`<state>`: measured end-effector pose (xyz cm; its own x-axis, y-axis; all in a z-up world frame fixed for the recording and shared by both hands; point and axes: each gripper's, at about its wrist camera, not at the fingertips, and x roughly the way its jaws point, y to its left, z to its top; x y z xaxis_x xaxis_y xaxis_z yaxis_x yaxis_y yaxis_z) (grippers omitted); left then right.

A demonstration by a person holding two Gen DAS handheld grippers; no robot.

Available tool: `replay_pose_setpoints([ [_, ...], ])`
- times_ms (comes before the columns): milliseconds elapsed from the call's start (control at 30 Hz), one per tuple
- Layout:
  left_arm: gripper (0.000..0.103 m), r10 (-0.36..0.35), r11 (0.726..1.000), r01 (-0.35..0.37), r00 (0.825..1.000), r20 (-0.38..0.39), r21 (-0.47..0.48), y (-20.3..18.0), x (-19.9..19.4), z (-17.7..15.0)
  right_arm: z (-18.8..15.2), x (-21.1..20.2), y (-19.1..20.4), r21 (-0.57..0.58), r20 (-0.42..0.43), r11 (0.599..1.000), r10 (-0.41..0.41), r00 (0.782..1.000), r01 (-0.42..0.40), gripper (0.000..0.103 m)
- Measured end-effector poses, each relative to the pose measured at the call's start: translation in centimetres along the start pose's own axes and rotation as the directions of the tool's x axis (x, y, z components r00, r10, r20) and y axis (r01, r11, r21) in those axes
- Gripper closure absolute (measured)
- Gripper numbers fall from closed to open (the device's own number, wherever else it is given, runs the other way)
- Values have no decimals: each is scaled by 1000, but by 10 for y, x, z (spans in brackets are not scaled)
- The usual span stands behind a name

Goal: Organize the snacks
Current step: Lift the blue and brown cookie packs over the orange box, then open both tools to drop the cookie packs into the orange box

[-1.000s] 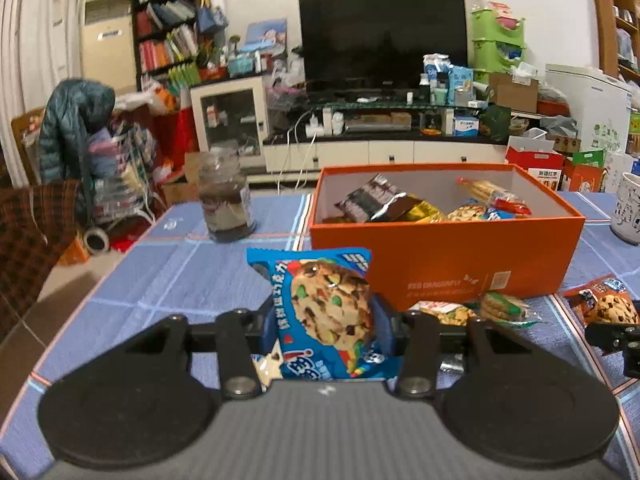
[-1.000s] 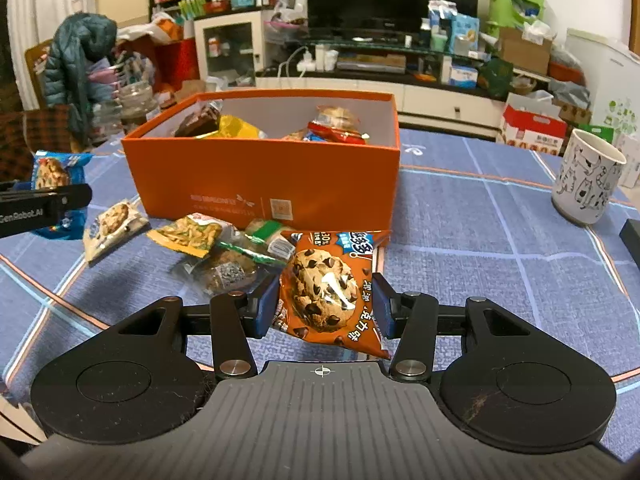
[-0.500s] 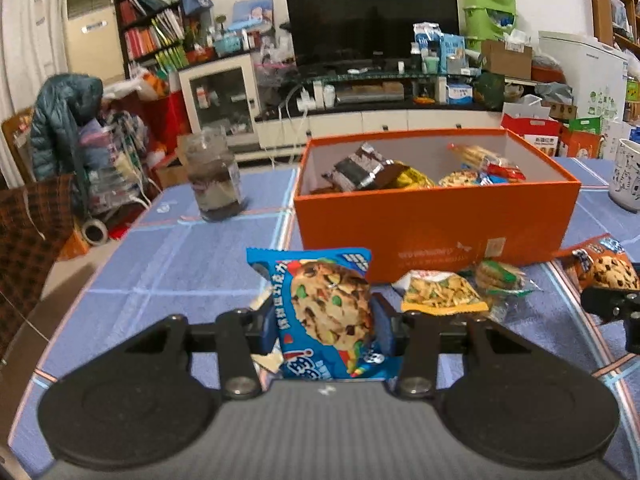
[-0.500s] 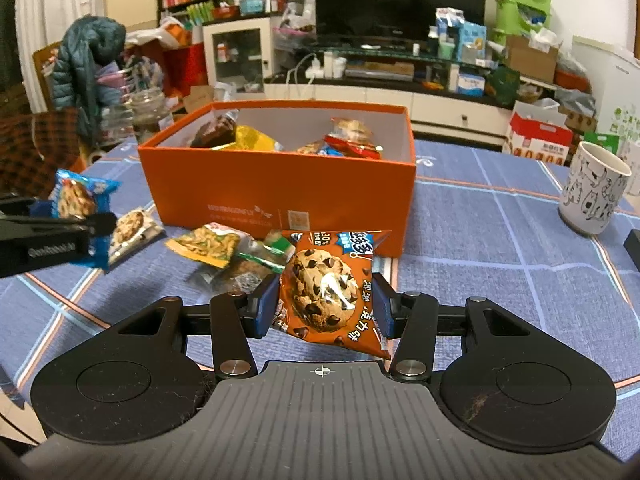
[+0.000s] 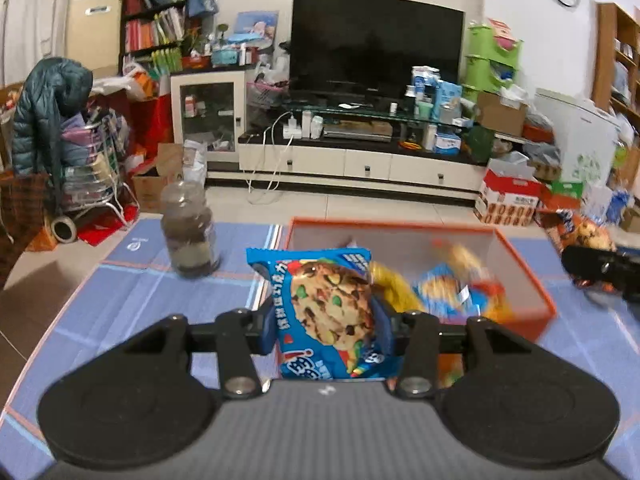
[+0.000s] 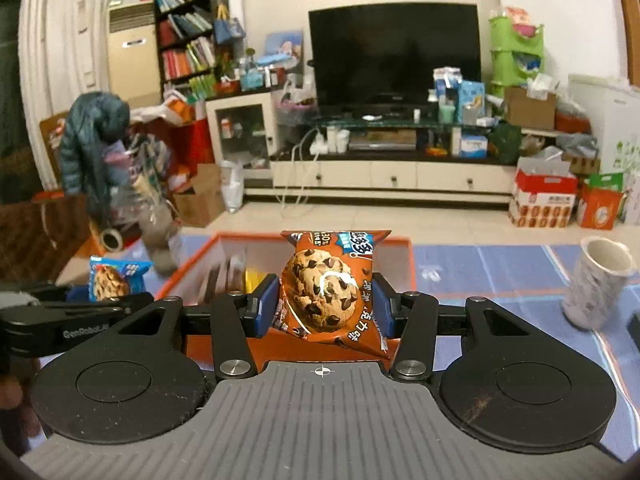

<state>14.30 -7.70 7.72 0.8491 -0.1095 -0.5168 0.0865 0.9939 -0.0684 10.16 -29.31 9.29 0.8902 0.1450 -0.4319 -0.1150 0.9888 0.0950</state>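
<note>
My left gripper (image 5: 326, 322) is shut on a blue cookie packet (image 5: 326, 312) and holds it above the near left part of the orange box (image 5: 536, 280), which has several snack packets inside. My right gripper (image 6: 322, 306) is shut on an orange-brown cookie packet (image 6: 328, 292) and holds it above the near edge of the same orange box (image 6: 410, 264). The left gripper with the blue packet (image 6: 112, 280) shows at the left of the right wrist view. The right gripper with its packet (image 5: 588, 240) shows at the right of the left wrist view.
A dark glass jar (image 5: 190, 236) stands on the blue tablecloth (image 5: 120, 276) left of the box. A white patterned mug (image 6: 600, 280) stands on the cloth to the right. Beyond the table are a TV stand, shelves and clutter.
Both grippers have risen with their packets and moved forward over the orange box. The loose snacks in front of the box have dropped out of view.
</note>
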Motion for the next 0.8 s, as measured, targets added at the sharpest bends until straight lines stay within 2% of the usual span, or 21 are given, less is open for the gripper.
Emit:
replay_pose_setpoints([
  [133, 56, -92, 996, 90, 993, -79, -25, -21, 58, 33, 35, 60, -3, 13, -66, 1000, 20, 998, -19, 66],
  [167, 38, -140, 990, 137, 984, -110, -35, -26, 73, 37, 39, 74, -4, 20, -102, 999, 33, 994, -31, 65],
  [200, 28, -148, 988, 142, 980, -137, -54, -28, 83, 37, 42, 89, -8, 38, -146, 998, 52, 988, -47, 64],
  [267, 24, -145, 987, 134, 979, -141, -84, -21, 79, 33, 41, 89, -16, 82, -152, 996, 31, 988, -18, 61],
  [300, 14, -167, 983, 157, 980, -111, -96, -14, 69, 29, 38, 76, -21, 97, -119, 995, 26, 993, -14, 59],
  [367, 1, -149, 985, 144, 988, -47, -99, 1, 43, 12, 21, 49, -24, 99, -68, 995, 25, 997, -18, 37],
  [433, 1, -123, 991, 120, 992, -32, -59, 11, 24, -11, -5, 25, -23, 86, -44, 996, 19, 999, -15, 31],
  [500, 1, -100, 995, 99, 994, -53, -35, 16, 17, -32, -36, 20, -19, 57, -68, 998, 8, 998, -4, 32],
  [567, 1, -79, 997, 77, 993, -87, -27, 19, 12, -51, -65, 32, -18, 81, -143, 997, 16, 990, -5, 38],
  [667, 1, -62, 997, 56, 991, -115, -58, 27, 6, -71, -92, 58, -20, 190, -245, 981, 87, 966, -40, 43],
  [800, 1, -50, 997, 41, 990, -133, -68, 30, 10, -82, -105, 85, -13, 200, -283, 980, 62, 957, -4, 43],
])
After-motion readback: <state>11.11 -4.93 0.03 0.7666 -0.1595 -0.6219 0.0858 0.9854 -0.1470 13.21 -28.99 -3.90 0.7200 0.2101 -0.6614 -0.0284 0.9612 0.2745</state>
